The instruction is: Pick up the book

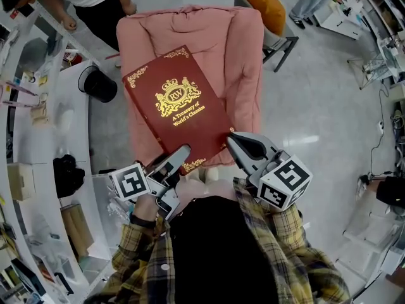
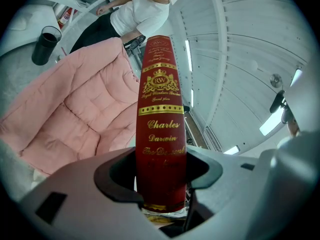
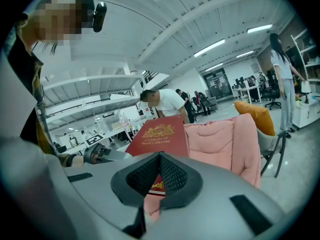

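Head view: left claw [image 1: 180, 154] clamps the red gold-stamped hardcover book [image 1: 180, 106] at seven o'clock, right claw [image 1: 233, 138] clenched at five.

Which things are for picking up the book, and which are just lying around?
For the job: red book, left claw gripping its spine, right claw by its corner.
Just lying about: pink quilted cover, black container, orange seat.
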Demonstrator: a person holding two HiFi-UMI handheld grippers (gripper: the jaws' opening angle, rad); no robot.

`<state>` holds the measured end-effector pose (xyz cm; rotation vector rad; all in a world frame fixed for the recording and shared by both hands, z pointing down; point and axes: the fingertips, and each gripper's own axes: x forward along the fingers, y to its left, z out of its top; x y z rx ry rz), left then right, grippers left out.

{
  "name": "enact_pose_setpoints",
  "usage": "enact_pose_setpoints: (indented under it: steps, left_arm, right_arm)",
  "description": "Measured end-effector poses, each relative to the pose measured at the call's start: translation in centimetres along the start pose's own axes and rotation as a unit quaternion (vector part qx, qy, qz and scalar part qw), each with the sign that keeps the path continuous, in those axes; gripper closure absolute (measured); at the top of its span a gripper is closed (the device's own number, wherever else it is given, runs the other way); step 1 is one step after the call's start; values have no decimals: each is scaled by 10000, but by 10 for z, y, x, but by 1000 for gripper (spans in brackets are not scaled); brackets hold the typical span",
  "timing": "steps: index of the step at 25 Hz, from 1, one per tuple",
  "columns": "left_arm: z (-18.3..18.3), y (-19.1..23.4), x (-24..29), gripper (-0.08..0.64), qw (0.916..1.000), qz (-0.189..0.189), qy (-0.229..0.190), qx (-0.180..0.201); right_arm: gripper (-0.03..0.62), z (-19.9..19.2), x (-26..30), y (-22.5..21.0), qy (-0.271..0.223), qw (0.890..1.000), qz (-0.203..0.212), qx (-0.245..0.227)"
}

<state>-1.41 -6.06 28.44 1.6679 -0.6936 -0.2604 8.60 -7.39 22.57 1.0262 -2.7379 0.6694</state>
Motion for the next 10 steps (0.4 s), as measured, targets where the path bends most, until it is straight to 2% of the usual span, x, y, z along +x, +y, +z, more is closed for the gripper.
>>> enact_pose_setpoints:
  steps: [10]
  left_arm:
    - [2, 3, 1, 308, 10000, 22, 74, -28]
  right_arm:
    - [575, -3, 3, 0, 78, 10000, 12, 12]
